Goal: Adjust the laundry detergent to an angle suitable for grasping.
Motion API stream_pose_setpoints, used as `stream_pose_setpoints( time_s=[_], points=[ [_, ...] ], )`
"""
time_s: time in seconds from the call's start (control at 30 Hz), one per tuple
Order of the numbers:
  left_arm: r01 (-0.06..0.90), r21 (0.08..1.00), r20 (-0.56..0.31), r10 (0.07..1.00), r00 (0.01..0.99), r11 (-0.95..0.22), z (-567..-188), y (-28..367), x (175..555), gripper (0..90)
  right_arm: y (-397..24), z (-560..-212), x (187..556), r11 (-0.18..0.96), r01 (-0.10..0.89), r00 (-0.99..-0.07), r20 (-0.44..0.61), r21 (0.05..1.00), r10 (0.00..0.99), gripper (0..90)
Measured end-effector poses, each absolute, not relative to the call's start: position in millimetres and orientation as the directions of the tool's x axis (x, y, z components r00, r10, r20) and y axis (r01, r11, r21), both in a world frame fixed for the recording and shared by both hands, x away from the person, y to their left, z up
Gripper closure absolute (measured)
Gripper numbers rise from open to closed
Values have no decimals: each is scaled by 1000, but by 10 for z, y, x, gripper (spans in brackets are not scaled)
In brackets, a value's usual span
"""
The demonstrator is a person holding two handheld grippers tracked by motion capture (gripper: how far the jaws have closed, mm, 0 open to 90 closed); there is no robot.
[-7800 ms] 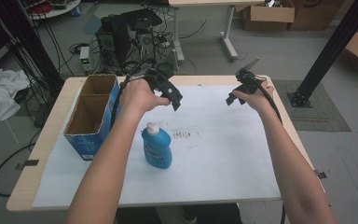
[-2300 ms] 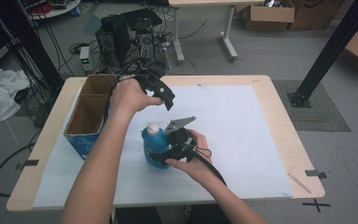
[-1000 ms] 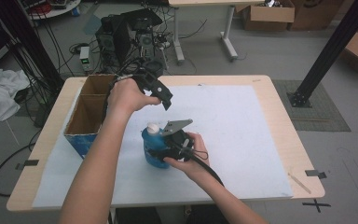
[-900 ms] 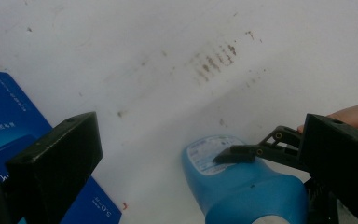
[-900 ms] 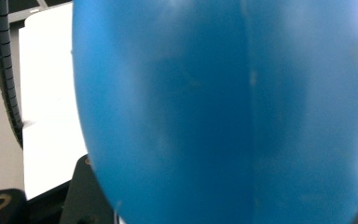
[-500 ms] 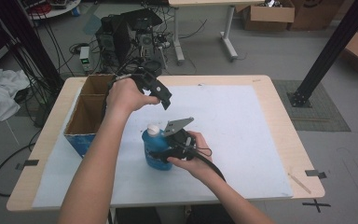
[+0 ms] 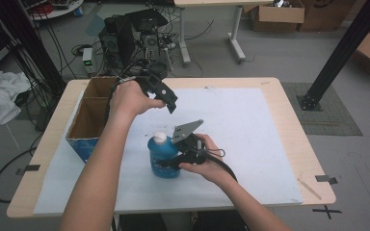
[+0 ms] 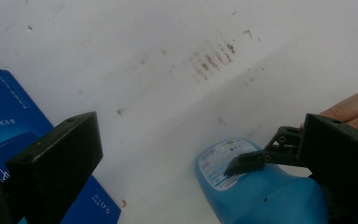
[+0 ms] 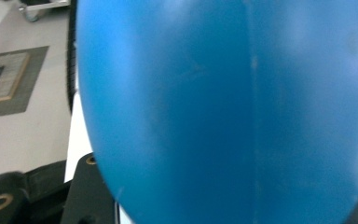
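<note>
Blue bottle (image 7: pixel 163 156) stands upright, clamped by the right gripper (image 7: pixel 185 155). Left gripper (image 7: pixel 160 94) hovers above it, jaws apart. A smooth, rounded side could slip or tip.

Smooth, glossy blue plastic seen on bottle (image 7: pixel 163 156); matt white paper, w/ smudges, on table (image 7: pixel 289 103); box (image 7: pixel 90 120) cardboard.

Even, bright indoor light with soft shadows; the close blue bottle (image 9: pixel 223 107) is blurred.
</note>
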State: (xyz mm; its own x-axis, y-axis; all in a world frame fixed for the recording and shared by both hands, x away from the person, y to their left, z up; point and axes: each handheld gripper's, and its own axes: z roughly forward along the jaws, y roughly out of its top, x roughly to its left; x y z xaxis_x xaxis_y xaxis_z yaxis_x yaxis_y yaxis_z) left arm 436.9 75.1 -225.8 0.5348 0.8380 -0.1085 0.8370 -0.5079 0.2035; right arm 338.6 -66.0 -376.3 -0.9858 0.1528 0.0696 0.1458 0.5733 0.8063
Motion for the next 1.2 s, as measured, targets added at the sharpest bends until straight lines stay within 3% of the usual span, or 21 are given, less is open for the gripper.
stream_pose_setpoints(
  time_s=[0.53, 1.2],
  points=[
    [835, 198, -107, 836, 539, -513, -2264, 726, 4368, 6, -725, -3791, 3439, 593, 69, -998, 54, 802, 44, 441],
    [834, 194, -105, 834, 541, -517, -2251, 704, 4372, 8, -767, -3815, 3459, 589, 74, -997, 66, 805, 35, 424]
  ],
)
